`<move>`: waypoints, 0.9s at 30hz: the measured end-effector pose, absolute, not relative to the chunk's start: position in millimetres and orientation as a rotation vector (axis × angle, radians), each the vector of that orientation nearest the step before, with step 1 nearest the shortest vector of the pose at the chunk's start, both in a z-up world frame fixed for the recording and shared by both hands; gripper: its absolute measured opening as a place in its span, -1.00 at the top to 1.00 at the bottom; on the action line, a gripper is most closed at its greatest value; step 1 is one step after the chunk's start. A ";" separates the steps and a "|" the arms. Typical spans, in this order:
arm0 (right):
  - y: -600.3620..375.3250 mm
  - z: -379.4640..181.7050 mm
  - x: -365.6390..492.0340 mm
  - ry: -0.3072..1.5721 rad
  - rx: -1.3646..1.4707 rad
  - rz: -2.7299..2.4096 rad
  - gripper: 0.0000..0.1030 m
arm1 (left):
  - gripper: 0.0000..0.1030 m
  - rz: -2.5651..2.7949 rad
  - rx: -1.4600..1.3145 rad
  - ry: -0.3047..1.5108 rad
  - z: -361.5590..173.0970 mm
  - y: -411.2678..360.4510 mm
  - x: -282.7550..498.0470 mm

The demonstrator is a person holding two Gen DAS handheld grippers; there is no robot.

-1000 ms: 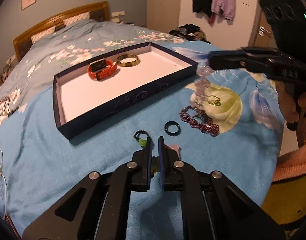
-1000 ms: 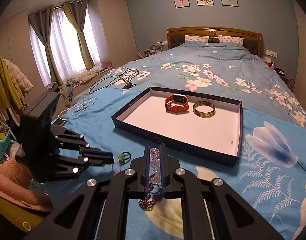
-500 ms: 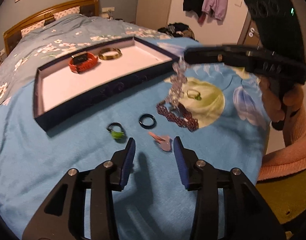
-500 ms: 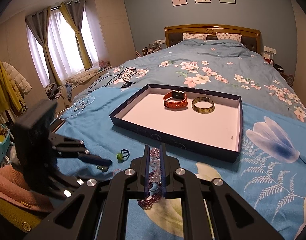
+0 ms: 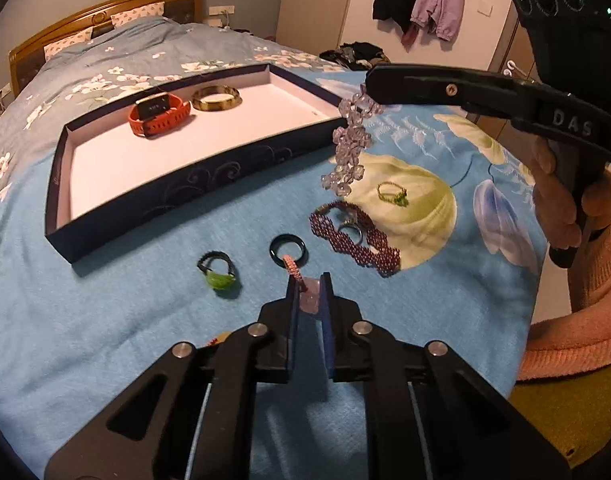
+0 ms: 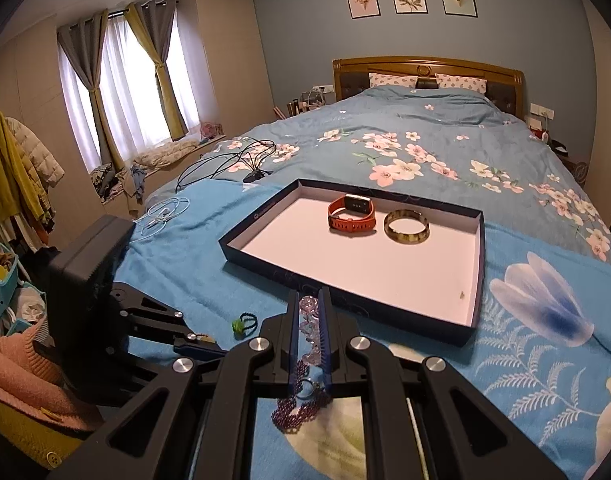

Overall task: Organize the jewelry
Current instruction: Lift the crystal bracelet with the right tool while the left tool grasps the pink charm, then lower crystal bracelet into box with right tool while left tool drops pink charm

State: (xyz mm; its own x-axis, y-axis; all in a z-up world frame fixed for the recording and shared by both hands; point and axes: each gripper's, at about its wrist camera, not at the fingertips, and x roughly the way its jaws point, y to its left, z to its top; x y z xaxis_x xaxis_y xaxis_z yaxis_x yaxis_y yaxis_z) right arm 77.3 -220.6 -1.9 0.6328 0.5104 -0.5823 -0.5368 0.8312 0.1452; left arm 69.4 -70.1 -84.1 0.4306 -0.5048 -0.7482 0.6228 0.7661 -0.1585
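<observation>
Two grippers, both loaded: the left gripper point(image 5: 308, 280) is pinched on a pink ring point(image 5: 295, 266), low over the bed point(image 5: 85, 320). Right gripper point(image 6: 308, 300) is clamped on a crystal bracelet point(image 5: 349, 148), dangling lengthwise just short of the tray's point(image 5: 185, 184) near rim. The tray lies straight ahead, right gripper nearer; watch point(image 5: 158, 114) and bangle point(image 5: 217, 98) sit at the back, leaving plenty of open floor.

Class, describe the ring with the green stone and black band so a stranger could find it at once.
Start at the shallow box on the blue blanket. In front of its near wall lies the ring, left of a plain black ring; only it pairs a black band with a green stone.
</observation>
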 end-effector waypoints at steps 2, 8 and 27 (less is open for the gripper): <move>-220.0 -0.4 80.9 0.648 -0.044 0.597 0.85 | 0.80 -0.700 0.145 0.867 -79.9 -66.1 71.5; -220.8 11.0 93.6 0.615 -0.038 0.594 0.85 | 0.80 -0.675 0.132 0.801 -56.6 -56.8 80.0; -200.7 16.0 177.7 0.612 -0.049 0.538 0.85 | 0.80 -0.551 0.152 0.755 -26.1 -49.6 168.5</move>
